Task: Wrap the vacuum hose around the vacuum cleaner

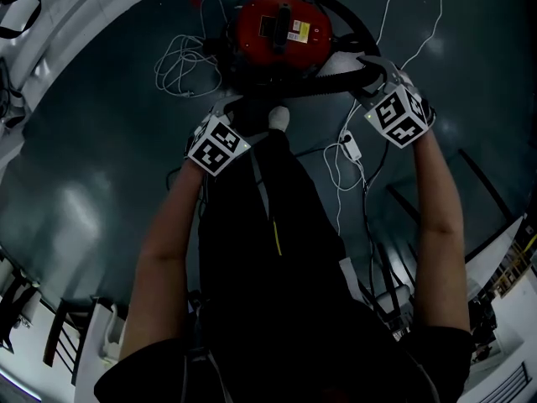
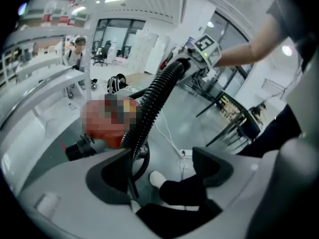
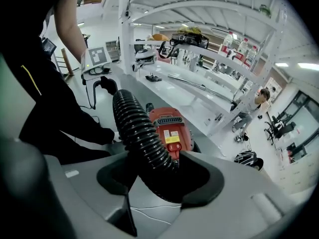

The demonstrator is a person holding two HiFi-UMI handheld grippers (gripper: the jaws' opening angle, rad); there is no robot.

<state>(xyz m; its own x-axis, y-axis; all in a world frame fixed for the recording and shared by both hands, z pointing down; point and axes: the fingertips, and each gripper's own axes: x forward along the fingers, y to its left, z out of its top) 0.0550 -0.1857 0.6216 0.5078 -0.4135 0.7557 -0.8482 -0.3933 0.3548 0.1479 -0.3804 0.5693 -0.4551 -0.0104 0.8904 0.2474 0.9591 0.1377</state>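
Observation:
The red vacuum cleaner [image 1: 281,28] [image 3: 169,126] stands on the dark floor in front of my feet. In the left gripper view a mosaic patch partly covers the vacuum cleaner [image 2: 107,121]. Its black ribbed hose [image 1: 331,81] [image 2: 154,96] [image 3: 137,128] curves round the vacuum's right side and crosses in front of it. My right gripper [image 1: 365,72] [image 3: 159,178] is shut on the hose, which fills the gap between its pads. My left gripper [image 1: 231,106] [image 2: 162,171] is at the vacuum's near left with jaws wide apart. The hose drops beside its left finger [image 2: 112,176], unclamped.
A white cable [image 1: 180,61] lies coiled left of the vacuum and a white plug block [image 1: 351,145] lies to its right. Black furniture legs [image 1: 436,200] stand at the right. White shelving [image 3: 199,49] and a curved white counter [image 1: 50,32] border the floor. A person [image 3: 256,103] stands far off.

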